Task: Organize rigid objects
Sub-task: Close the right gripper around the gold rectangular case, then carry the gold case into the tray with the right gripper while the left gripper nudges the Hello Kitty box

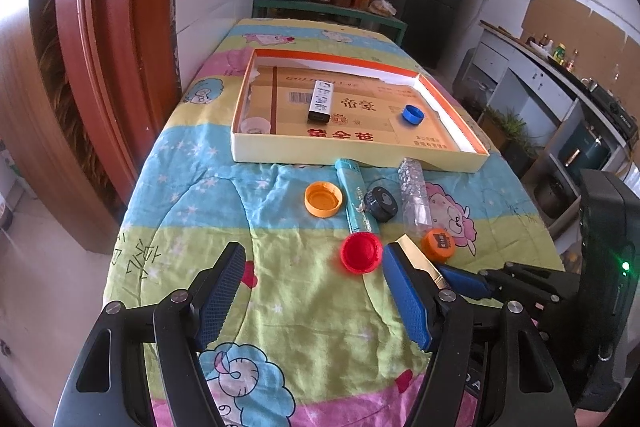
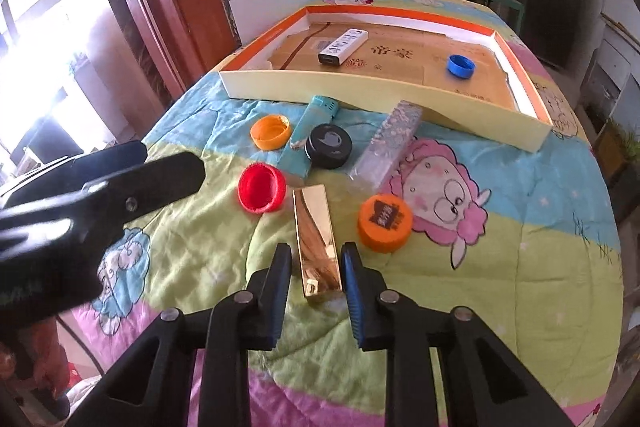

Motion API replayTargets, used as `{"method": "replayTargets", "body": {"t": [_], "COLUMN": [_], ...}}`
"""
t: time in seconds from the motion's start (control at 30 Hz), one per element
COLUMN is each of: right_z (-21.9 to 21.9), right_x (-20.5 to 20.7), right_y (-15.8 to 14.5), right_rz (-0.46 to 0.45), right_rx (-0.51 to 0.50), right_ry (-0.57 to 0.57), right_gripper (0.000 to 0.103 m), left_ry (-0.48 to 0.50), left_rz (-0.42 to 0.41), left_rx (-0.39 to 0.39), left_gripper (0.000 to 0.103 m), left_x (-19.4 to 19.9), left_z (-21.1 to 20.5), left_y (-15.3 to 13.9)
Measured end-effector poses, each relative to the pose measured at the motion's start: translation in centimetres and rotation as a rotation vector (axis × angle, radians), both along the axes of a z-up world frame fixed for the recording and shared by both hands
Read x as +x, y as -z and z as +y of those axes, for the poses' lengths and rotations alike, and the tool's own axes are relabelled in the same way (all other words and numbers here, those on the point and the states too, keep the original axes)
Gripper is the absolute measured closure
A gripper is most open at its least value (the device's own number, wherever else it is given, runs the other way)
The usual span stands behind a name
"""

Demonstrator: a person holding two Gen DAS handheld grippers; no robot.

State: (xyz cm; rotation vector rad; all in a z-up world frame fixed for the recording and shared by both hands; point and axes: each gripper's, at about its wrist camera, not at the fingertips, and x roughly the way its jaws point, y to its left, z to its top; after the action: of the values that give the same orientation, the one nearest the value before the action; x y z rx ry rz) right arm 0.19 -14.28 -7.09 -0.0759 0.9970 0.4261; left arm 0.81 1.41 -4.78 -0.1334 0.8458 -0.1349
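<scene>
A gold bar-shaped lighter (image 2: 316, 227) lies on the patterned quilt, and my right gripper (image 2: 317, 250) is shut on its near end, pads against both long sides. Beside it are a red cap (image 2: 262, 193) and a labelled orange cap (image 2: 385, 222). My left gripper (image 1: 315, 253) hangs open above the quilt, holding nothing, with the red cap (image 1: 361, 251) just inside its right finger. Further back lie an open orange cap (image 1: 323, 199), a teal lighter (image 1: 354, 195), a black round lid (image 1: 382, 203) and a clear glittery lighter (image 1: 416, 195).
A shallow cardboard tray (image 1: 352, 155) sits at the far end of the table, holding a white stick-shaped device (image 1: 321, 101), a blue cap (image 1: 412, 114) and a small white cap (image 1: 256, 125). A wooden door frame stands left; a kitchen counter runs along the right.
</scene>
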Motion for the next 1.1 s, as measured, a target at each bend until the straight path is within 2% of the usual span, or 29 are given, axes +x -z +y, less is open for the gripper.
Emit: {"method": "replayTargets", "body": {"t": [0.1,0.17,0.3,0.53,0.77,1.0,1.07,1.1], "right_z": [0.2,0.2,-0.2,-1.0,-2.5,-4.3,-4.6,-4.7], "right_x": [0.3,0.4,0.4,0.6,3.3,6.6,7.4,7.8], "right_y": [0.0,0.0,-0.2,-3.1,-5.4,-6.8,-6.9,-6.9], "right_rz": [0.002,0.003,0.004,-0.072,-0.132,-0.153,-0.153,-0.152], "right_rx": [0.003,0.009,0.032,0.050,0.037,0.038,0.040,0.041], "right_ry": [-0.004,-0.001,0.006,0.028,0.075,0.113,0.120,0.122], "right_gripper": [0.077,0.083,0.084,0.084,0.084,0.084,0.084,0.084], "left_ry": [-0.005,-0.007,-0.003,0.009,0.026,0.016,0.018,0.020], "left_rz": [0.002,0.005,0.006,-0.021,-0.068,-0.080,-0.081,-0.080], "left_rx": [0.000,-0.001,0.002,0.012,0.030,0.052,0.064,0.067], "left_gripper": [0.030,0.030,0.030,0.030,0.031,0.034,0.042,0.053], "left_x": [0.1,0.2,0.5,1.6,4.5,8.1,8.9,9.3], "left_z": [0.2,0.3,0.0,-0.5,-1.5,-2.1,-2.3,-2.4], "left_y": [0.1,0.3,0.3,-0.8,-2.6,-3.5,-3.6,-3.6]}}
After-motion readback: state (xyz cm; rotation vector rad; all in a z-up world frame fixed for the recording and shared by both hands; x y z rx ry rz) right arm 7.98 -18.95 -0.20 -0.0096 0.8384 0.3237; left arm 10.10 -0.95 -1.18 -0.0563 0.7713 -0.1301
